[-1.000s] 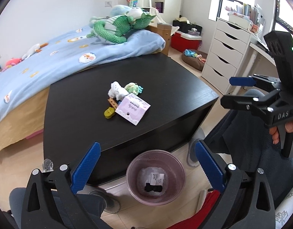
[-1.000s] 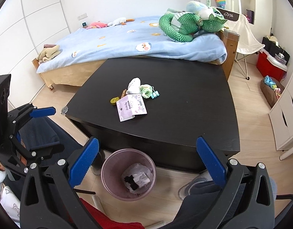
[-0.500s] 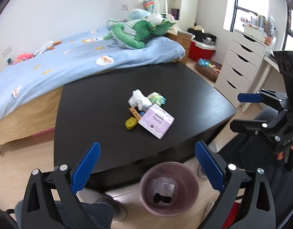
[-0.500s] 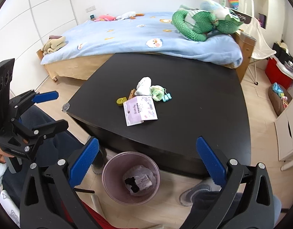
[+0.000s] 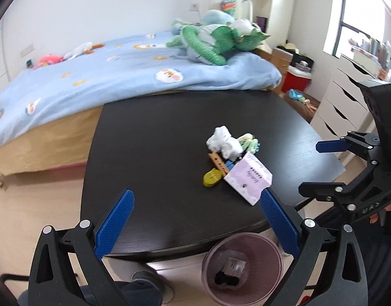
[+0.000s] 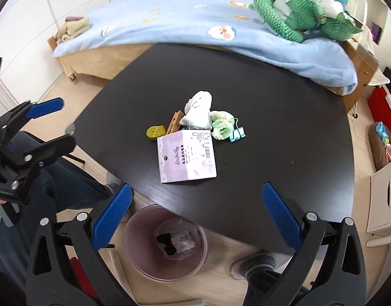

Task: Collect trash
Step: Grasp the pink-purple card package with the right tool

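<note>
Pink packet ahead of right gripper

Bedroom with a black table beside a bed

The black table stands on pale wood floor; beyond its far edge lies a bed under a blue quilt. White walls behind, white drawers and a bright window at right.

trash pile on table, bin below
</note>
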Available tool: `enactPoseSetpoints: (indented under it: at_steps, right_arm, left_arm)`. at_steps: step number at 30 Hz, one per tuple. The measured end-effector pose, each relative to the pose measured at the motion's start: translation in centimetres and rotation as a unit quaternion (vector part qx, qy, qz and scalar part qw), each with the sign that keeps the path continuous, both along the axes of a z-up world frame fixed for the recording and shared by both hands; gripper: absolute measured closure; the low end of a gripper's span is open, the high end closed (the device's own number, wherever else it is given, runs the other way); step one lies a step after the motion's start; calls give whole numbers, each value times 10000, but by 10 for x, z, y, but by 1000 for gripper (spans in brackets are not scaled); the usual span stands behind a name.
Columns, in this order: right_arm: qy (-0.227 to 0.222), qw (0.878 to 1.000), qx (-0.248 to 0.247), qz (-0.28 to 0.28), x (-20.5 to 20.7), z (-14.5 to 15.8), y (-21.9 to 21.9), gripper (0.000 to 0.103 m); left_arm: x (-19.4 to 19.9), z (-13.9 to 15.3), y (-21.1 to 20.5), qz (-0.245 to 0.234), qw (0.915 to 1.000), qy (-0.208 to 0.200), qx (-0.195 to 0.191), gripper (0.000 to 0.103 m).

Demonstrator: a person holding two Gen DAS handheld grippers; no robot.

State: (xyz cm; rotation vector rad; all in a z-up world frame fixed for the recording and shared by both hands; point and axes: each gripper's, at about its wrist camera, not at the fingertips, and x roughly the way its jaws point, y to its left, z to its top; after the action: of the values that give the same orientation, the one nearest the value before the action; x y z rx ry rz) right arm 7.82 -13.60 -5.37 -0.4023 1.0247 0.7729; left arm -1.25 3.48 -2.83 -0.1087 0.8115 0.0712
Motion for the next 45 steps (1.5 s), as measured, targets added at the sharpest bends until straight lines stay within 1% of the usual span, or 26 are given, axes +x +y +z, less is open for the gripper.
enactPoseSetpoints:
  at_steps: [6,10,16,21,30,32,33,34,35,36,38,40,43,45]
  right_arm:
    - [144,9990,-341,257,14,-20,27,3]
    - [281,9973,-562,389,20,-36,42,3]
    - [507,9939,-851,478,29,-56,59,3]
    - [638,9909,-1099,437,39,-71,65,3]
    - [573,9918,-1062,423,41,-76,61,3]
    - [528,9922,-1038,447,39,-75,60,10]
    - [512,9922,-1047,449,38,-75,59,19]
    - [502,9921,-1064,435,38,-75,61,23]
    - [494,9922,-1066,424,38,-75,60,24]
    - [489,9924,-1052,419,38,-75,59,28]
    - [486,9927,-1020,416,38,-74,57,31]
    - [484,9931,-979,426,37,-72,55,38]
    - [458,9935,-944,437,36,-70,52,46]
    - [437,9941,-895,423,36,-67,49,48]
  left_arm:
    - [-3,-4,1,142,9998,-62,108,7]
    - [-3,-6,5,200,9998,-38,49,7]
    - [-4,-9,10,282,9996,-28,-45,7]
    - [-4,-10,8,261,9997,-21,0,7]
    - [-4,-11,4,229,9997,-24,44,7]
    - [-3,-11,3,220,9997,-20,58,7]
    - [-3,-11,3,215,9997,-18,63,7]
    - [-3,-12,2,211,9998,-16,68,7]
    - [-3,-12,2,206,9998,-12,74,7]
    - [-3,-12,1,201,9998,-10,80,7]
    - [-2,-12,1,191,9998,-5,90,7]
    - [-2,-13,0,186,9998,6,97,7]
    - [-2,-14,-1,170,9998,21,100,7]
    - [-1,-14,-1,157,9998,27,111,7]
